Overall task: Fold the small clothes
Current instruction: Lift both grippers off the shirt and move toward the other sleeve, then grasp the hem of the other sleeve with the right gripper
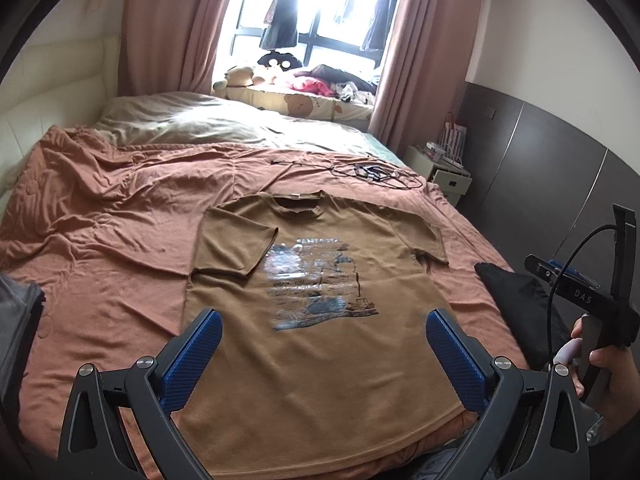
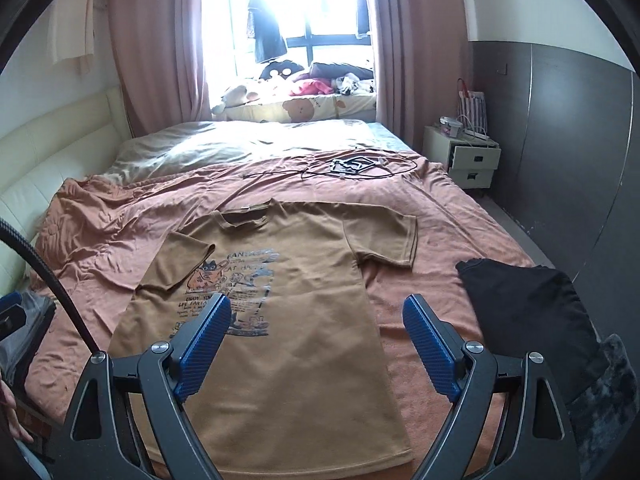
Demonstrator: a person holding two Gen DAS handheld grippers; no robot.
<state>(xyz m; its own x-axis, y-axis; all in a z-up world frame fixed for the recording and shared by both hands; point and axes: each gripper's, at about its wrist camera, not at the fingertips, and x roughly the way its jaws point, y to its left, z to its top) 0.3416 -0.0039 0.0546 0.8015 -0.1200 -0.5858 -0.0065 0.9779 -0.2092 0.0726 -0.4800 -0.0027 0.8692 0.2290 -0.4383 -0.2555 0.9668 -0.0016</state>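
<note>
A brown T-shirt (image 1: 316, 320) with a printed picture lies face up on the rust-coloured bedspread (image 1: 100, 248), collar away from me. Its left sleeve (image 1: 236, 248) is folded in over the chest; its right sleeve (image 1: 424, 240) lies spread out. The shirt also shows in the right wrist view (image 2: 288, 320). My left gripper (image 1: 324, 328) is open and empty, above the shirt's lower half. My right gripper (image 2: 318, 316) is open and empty, above the shirt's right edge. The right gripper's body shows at the right of the left wrist view (image 1: 592, 300).
A black garment (image 2: 528, 312) lies on the bed right of the shirt. Cables and a small device (image 2: 352, 166) lie farther up the bed. A grey item (image 1: 16, 332) sits at the left edge. A white nightstand (image 2: 468, 156) stands at right.
</note>
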